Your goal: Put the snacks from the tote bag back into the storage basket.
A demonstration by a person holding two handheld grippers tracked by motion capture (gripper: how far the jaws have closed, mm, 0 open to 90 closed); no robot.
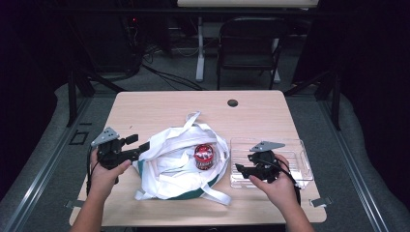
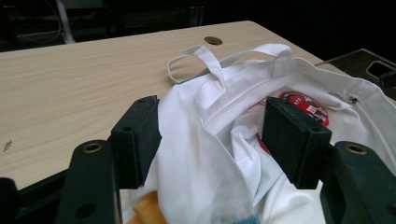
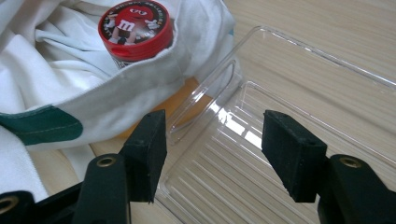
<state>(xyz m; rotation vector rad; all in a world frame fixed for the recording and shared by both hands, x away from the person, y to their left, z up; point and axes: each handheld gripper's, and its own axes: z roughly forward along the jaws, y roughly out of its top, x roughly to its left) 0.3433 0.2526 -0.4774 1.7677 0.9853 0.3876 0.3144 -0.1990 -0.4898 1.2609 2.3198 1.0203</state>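
Observation:
A white cloth bag [image 1: 179, 159] with a green patch lies open on the wooden table. A red-lidded candy can [image 1: 204, 155] stands inside it, lid up [image 3: 135, 28]. At the bag's left rim lies my left gripper [image 1: 140, 145], level with the table. Its jaws [image 2: 212, 130] stand apart, with loose folds of the bag [image 2: 219, 140] between them and fabric against one pad. My right gripper [image 1: 240, 169] is open and empty. Its jaws [image 3: 215, 140] hang over the near-left corner of a clear plastic tray [image 3: 299, 60] beside the bag.
The clear tray [image 1: 295, 145] sits right of the bag and looks bare. Something orange-yellow [image 2: 147, 210] peeks out under the bag's fabric. The table has a cable hole [image 1: 232, 103] near its far edge. A dark chair [image 1: 249, 48] stands beyond the table.

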